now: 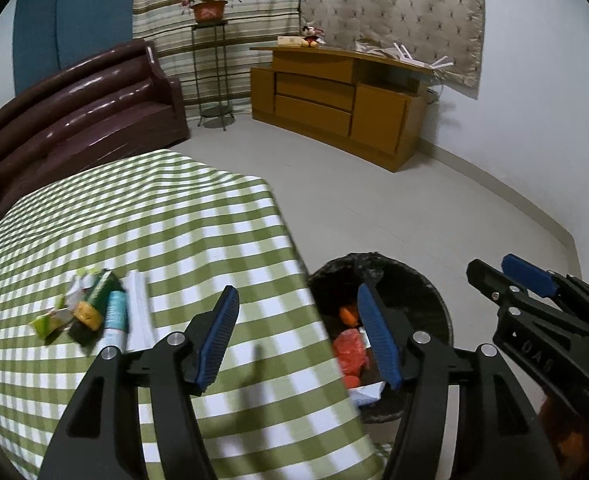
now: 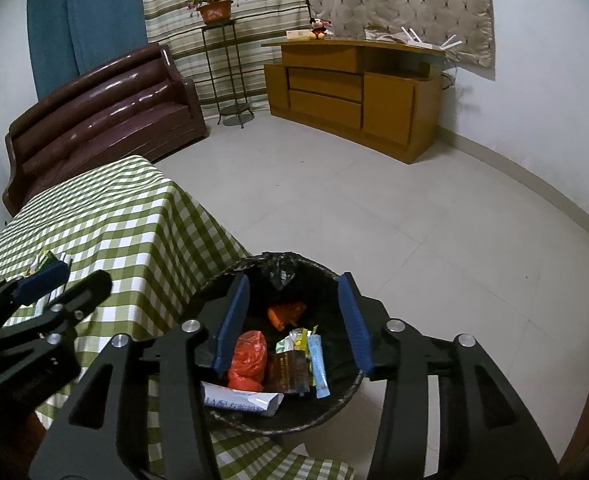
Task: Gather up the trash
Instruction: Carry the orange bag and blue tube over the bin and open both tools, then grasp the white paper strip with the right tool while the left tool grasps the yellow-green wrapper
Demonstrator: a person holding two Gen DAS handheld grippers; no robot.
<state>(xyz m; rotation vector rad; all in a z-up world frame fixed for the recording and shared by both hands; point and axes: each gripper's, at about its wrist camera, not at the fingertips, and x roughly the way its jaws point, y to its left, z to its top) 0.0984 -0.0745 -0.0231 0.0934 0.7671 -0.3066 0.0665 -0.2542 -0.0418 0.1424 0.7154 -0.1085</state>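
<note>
- On the left of the green-and-white checked cloth-covered desk (image 1: 166, 216) lies the remaining trash: a small heap of wrappers (image 1: 90, 310), well apart from the bin on the floor to the right.
- In the heap I count about five pieces, though blur makes this uncertain: a yellow-green crumpled packet (image 1: 50, 322), a dark green and yellow pouch (image 1: 94, 304), a pale blue tube-shaped sachet (image 1: 116, 314), a white paper sheet (image 1: 138, 304), and a white scrap at the far edge.
- The blue sachet and white sheet lie with their long axes running near to far.
- The left tongs (image 1: 298, 340) stand released and empty at the desk's right edge; the heap lies to their left, so this is the nearer hand.
- The black wicker bin with a black liner (image 2: 282, 420) holds roughly six pieces, red and orange bags among them.
- The right tongs (image 2: 294, 324) hover over the bin, parted, nothing between them.
</note>
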